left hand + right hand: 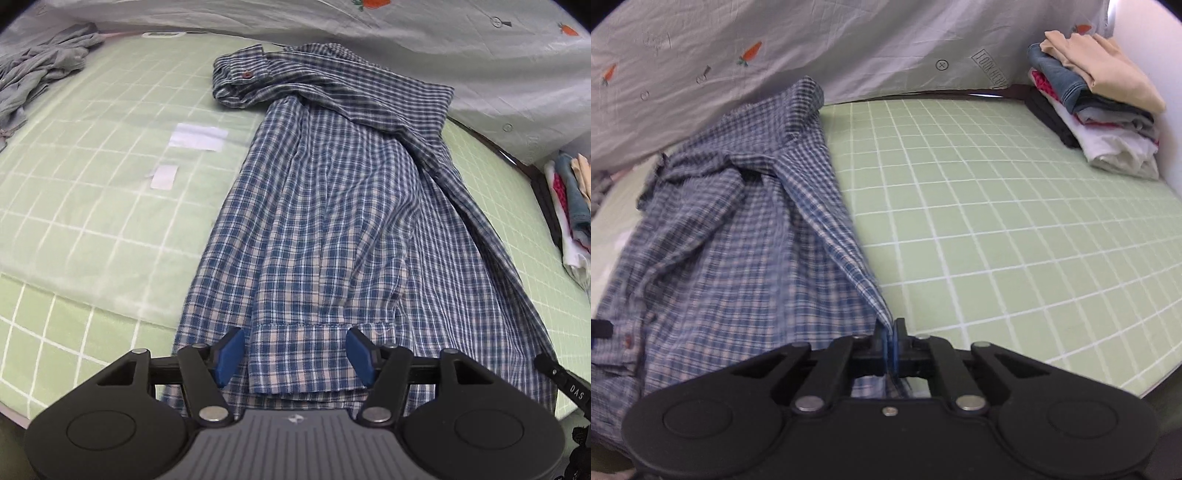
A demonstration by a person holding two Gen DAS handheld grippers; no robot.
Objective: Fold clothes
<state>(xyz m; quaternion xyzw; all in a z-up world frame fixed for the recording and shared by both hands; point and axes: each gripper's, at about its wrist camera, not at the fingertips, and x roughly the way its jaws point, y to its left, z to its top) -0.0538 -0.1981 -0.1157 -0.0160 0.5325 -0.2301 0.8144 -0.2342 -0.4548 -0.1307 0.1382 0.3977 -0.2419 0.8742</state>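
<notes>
A blue and white plaid shirt (pixel 332 221) lies lengthwise on the green checked mat (pixel 92 221), its collar bunched at the far end. My left gripper (pixel 295 354) hangs open over the near end. A folded cuff (pixel 299 350) lies between its blue pads (pixel 231 354), which stand just clear of the cloth. In the right wrist view the shirt (pixel 720 240) fills the left side. My right gripper (pixel 891 332) is shut on the shirt's right edge, which runs taut from the blue pads up towards the collar.
A stack of folded clothes (pixel 1100 103) sits at the mat's far right corner by the wall. A crumpled grey garment (pixel 40 70) lies at the far left. A white sheet with carrot prints (pixel 775 55) hangs along the back. White labels (pixel 197 137) mark the mat.
</notes>
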